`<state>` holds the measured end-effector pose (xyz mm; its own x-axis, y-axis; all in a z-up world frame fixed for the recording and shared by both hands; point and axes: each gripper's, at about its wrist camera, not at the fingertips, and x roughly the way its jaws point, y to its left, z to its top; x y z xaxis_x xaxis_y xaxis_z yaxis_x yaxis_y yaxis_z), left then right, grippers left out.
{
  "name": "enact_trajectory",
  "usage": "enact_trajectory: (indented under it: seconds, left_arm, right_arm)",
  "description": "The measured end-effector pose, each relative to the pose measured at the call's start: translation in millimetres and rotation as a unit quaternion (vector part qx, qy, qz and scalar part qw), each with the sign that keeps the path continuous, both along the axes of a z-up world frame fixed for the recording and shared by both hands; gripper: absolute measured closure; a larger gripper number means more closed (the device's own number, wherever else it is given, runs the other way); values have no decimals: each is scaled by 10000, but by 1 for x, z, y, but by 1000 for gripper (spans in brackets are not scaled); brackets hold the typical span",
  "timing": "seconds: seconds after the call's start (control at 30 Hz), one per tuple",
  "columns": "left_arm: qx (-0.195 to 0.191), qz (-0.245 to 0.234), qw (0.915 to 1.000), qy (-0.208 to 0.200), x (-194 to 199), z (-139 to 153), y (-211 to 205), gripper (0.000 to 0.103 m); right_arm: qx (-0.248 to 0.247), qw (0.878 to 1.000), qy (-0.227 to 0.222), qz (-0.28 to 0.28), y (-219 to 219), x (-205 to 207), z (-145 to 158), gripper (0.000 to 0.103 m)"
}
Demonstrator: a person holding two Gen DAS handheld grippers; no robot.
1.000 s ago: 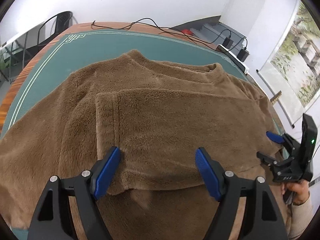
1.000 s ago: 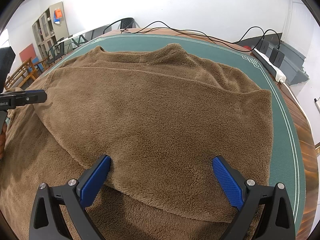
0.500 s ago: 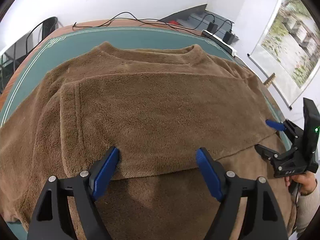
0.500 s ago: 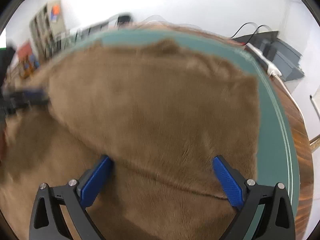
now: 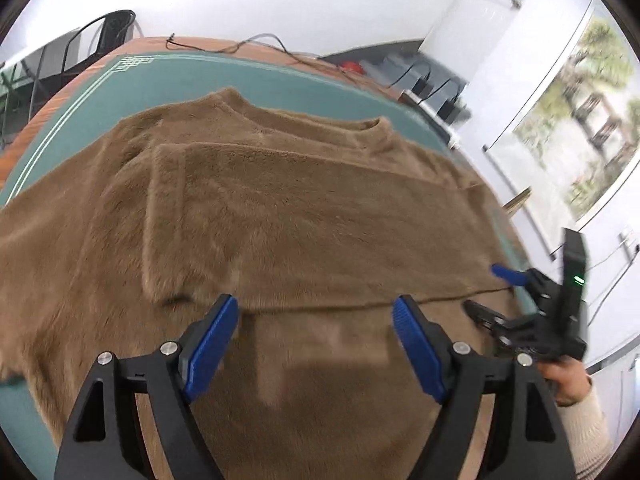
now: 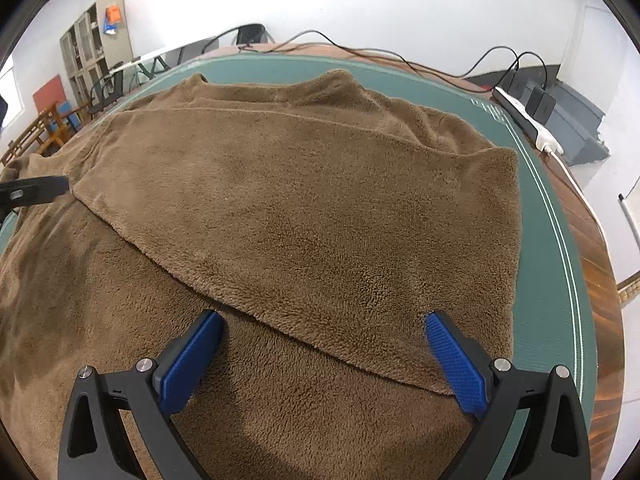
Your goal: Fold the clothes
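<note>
Two black grippers with blue pads hover over a brown fleece sweater point(image 6: 320, 208) lying spread on the green table mat point(image 6: 560, 280); left gripper point(image 5: 316, 320) and right gripper point(image 6: 324, 336) both have fingers wide apart, holding nothing.

Two hand-held grippers, both angled downward.
Left gripper point(image 5: 314, 336) and right gripper point(image 6: 322, 354) have jaws spread wide, holding nothing; a hand point(image 5: 568, 384) grips the right one.

Wooden table point(image 6: 596, 280) under green mat point(image 6: 552, 280); brown fleece sweater point(image 6: 300, 208) flat on mat, sleeves folded over.
</note>
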<state>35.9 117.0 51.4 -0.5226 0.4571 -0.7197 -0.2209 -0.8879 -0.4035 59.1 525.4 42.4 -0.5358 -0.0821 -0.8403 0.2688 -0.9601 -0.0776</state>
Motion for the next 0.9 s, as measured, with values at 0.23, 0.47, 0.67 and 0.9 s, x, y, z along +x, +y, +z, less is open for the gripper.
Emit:
enact_trajectory:
  seconds: [0.23,0.47,0.67,0.9]
  left_arm:
    - [543,220,9983,69,46,4,-41,20]
    - [1103,716,9913,68,94,-3,-94,20]
    - [1410,1324,9811,98,137,-14,-146,20]
    - [1836,2395,9530,260,189,-34,-214,20]
  right_arm:
    - [-578,9974,216,372,-41,38,47,1]
    - [-709,9839,288,1615,-133,85,72,1]
    - [-864,9696,-32,2287,-192,112,54,1]
    - [-325,9582,377,2818,-242,139,51,1]
